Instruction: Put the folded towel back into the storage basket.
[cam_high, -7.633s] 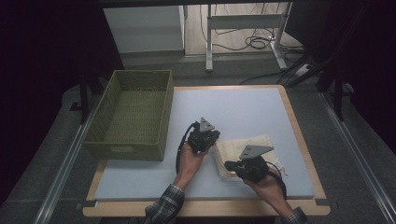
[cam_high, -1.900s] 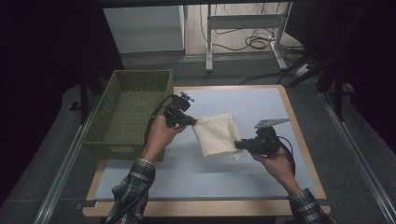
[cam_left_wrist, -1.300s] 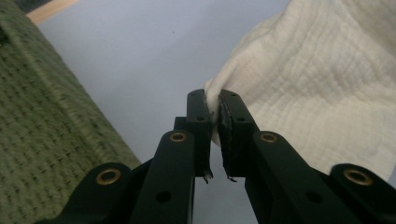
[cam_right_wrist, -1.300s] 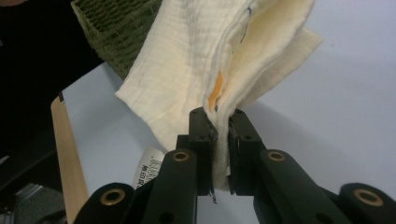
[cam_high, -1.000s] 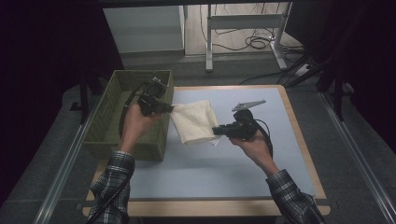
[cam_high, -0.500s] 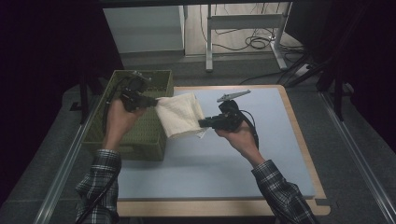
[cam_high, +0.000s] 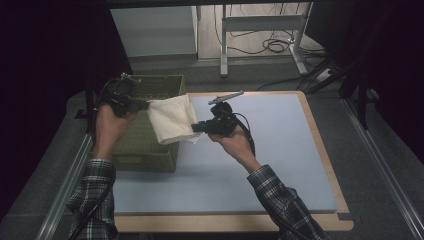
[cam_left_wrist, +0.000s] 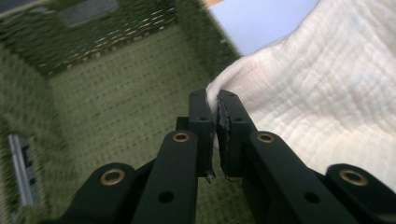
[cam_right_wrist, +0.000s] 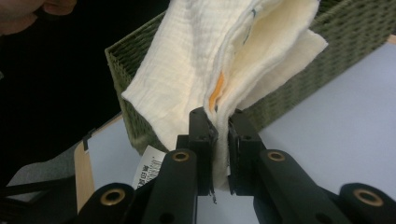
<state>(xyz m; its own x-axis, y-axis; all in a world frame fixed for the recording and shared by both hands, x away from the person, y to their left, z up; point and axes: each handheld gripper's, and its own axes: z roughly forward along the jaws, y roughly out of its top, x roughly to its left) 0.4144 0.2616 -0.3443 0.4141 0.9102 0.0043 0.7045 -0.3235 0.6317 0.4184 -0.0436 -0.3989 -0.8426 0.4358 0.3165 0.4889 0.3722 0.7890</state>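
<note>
Folded cream cloth (cam_high: 171, 119), which I hold stretched in the air between my two grippers, hangs over the near right corner of the green woven basket (cam_high: 145, 145) and the adjoining edge of the blue table mat (cam_high: 260, 165). My left gripper (cam_high: 145, 105) has its jaws clamped together on the cloth's left corner; in the left gripper view that corner (cam_left_wrist: 219, 93) is pinched between the pads, the rest of the fabric spreading away to the right, with the basket's floor (cam_left_wrist: 116, 107) beneath. My right gripper (cam_high: 196, 127) is clamped on the cloth's lower right edge; in the right gripper view the stacked layers (cam_right_wrist: 219, 70) rise from between the closed jaws, an orange mark visible in the fold, and a white printed label (cam_right_wrist: 148, 168) hangs at the lower left. Behind the cloth stands the basket wall (cam_right_wrist: 336, 32). Both hands, in plaid sleeves, enter from the bottom of the high view.
</note>
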